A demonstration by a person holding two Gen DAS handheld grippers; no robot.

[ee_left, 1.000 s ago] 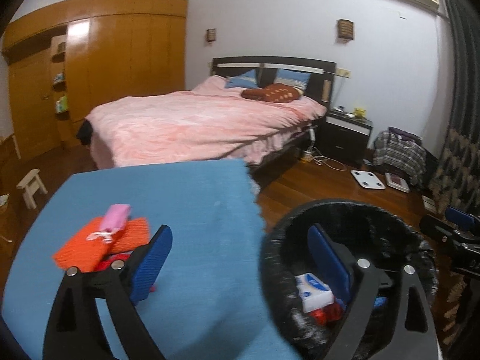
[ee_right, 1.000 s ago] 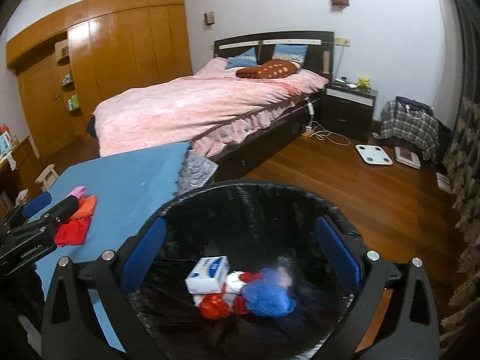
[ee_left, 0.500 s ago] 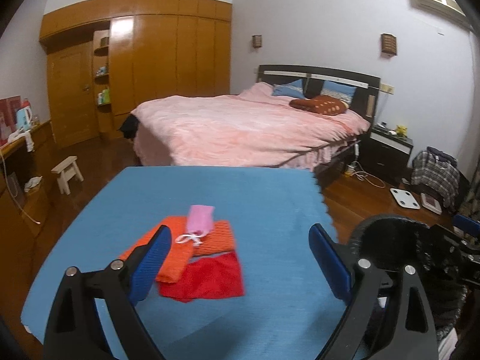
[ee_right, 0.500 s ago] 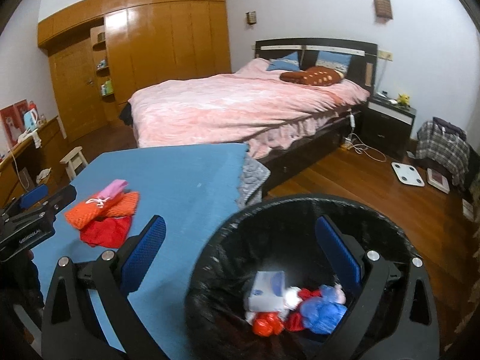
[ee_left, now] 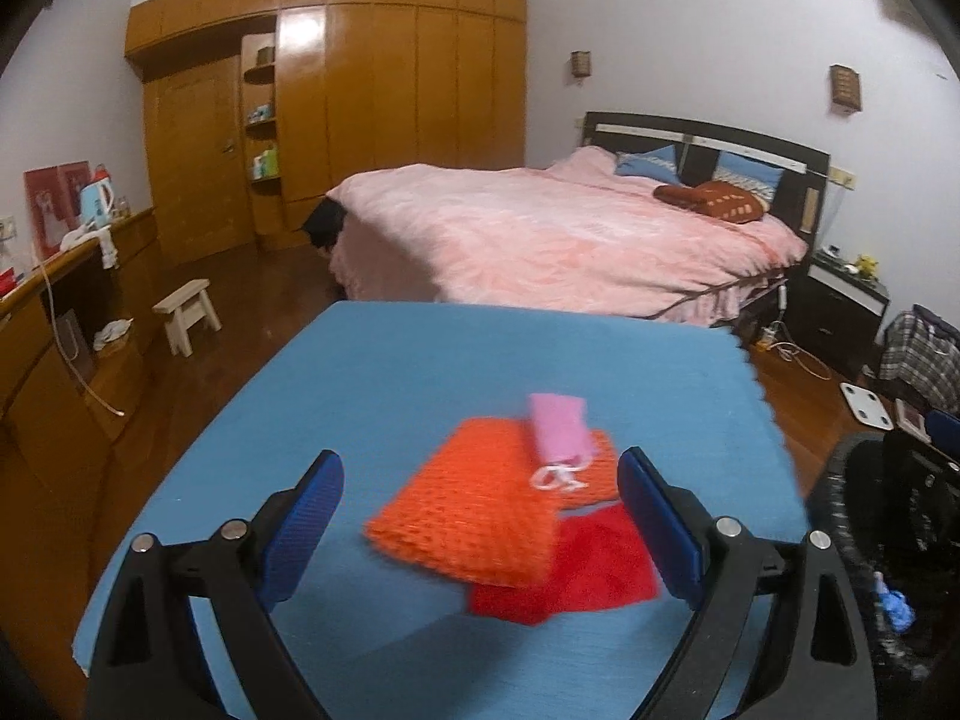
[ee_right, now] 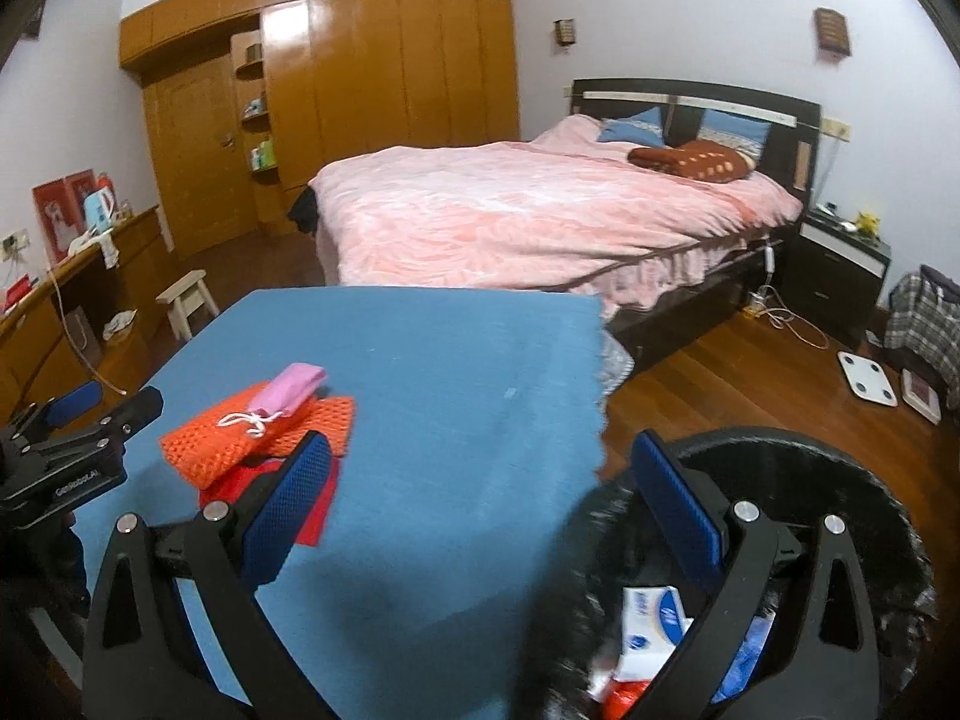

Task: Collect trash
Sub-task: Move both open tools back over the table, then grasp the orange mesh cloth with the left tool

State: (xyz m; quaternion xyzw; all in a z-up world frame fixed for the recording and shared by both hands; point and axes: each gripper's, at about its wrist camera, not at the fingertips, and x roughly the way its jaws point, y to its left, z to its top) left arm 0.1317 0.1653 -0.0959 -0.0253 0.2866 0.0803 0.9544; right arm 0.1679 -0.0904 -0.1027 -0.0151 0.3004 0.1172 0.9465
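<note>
An orange knitted cloth (ee_left: 474, 510) lies on the blue table (ee_left: 420, 372), with a pink pouch (ee_left: 561, 429) on top and a red cloth (ee_left: 594, 570) under it. My left gripper (ee_left: 480, 516) is open and empty, its fingers on either side of this pile. The pile also shows in the right wrist view (ee_right: 252, 438). My right gripper (ee_right: 474, 504) is open and empty, at the table's right edge beside the black-lined trash bin (ee_right: 870, 480). The bin holds a white and blue box (ee_right: 651, 624) and red and blue scraps.
A pink bed (ee_left: 558, 240) stands behind the table. A wooden wardrobe (ee_left: 336, 102) covers the far wall. A small stool (ee_left: 186, 312) and a desk (ee_left: 54, 300) are on the left. A nightstand (ee_right: 840, 264), a scale (ee_right: 867, 378) and a plaid bag (ee_right: 924, 324) are at right.
Both grippers have swung left, away from the bin and toward the cloth pile. The left gripper now frames the pile; the bin has slid to the right edge of both views.
</note>
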